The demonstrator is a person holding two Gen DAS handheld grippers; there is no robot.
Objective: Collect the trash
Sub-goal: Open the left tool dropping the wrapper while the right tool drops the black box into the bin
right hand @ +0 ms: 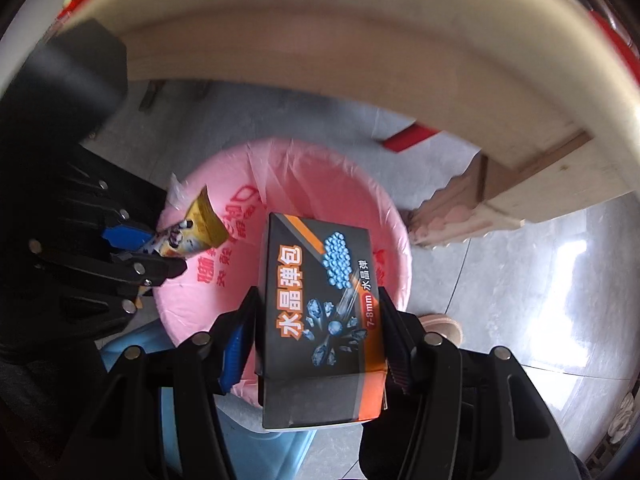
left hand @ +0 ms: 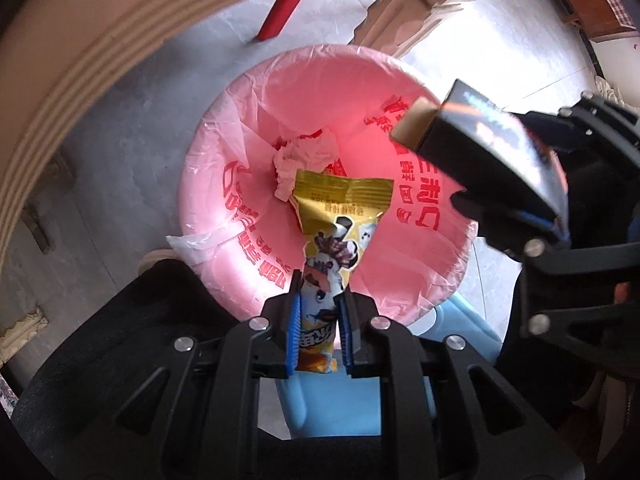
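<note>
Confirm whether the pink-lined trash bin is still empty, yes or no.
No: in the left wrist view a crumpled white tissue already lies inside the pink plastic liner of the bin.

A grey tiled floor (left hand: pixel 132 128) carries the pink-lined bin (left hand: pixel 248 92) beside a table leg (left hand: pixel 404 20).

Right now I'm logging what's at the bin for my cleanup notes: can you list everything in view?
snack wrapper: one, yellow, clamped in left gripper over the bin
black box: one, black and orange, clamped in right gripper over the bin
crumpled tissue: one, white, inside the bin
bin liner: one, pink with red print, lining the bin
blue stool: one, light blue, beside the bin
wooden table: one, beige, edge above the bin
left gripper: black, blue pads
right gripper: black, blue pads
</note>
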